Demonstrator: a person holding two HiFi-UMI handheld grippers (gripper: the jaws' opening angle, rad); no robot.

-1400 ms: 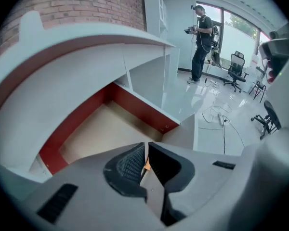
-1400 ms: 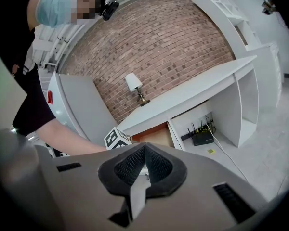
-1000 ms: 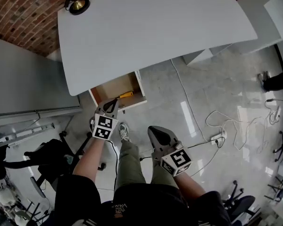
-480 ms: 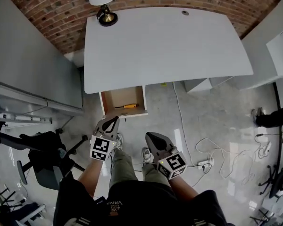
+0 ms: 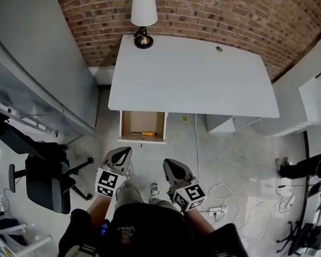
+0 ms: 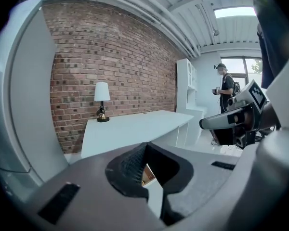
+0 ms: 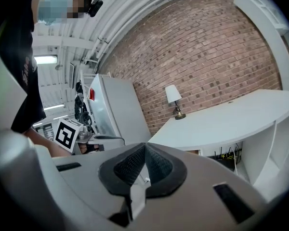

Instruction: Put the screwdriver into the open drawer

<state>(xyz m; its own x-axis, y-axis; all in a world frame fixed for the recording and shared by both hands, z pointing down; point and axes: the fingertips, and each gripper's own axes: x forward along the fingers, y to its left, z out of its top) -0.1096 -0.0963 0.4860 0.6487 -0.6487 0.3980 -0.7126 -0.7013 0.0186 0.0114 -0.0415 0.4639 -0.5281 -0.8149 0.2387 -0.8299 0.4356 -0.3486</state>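
Nearest, the left tongs point(image 5: 126, 150) and the right tongs point(image 5: 166, 163) hang side by side above the person's legs. Both are closed with pads together and nothing between them. Below them spreads a pale, glossy floor point(image 5: 235, 143), with a tangle of white cables point(image 5: 222, 209) to the right and a black office chair point(image 5: 40, 178) to the left. Beyond, the drawer point(image 5: 129, 123) stands pulled out from under the white surface point(image 5: 192, 79). The orange-handled screwdriver point(image 5: 146, 134) lies inside it near the front edge. A white-shaded lamp point(image 5: 143, 15) stands at the surface's far left corner, against the brick wall point(image 5: 230, 9).
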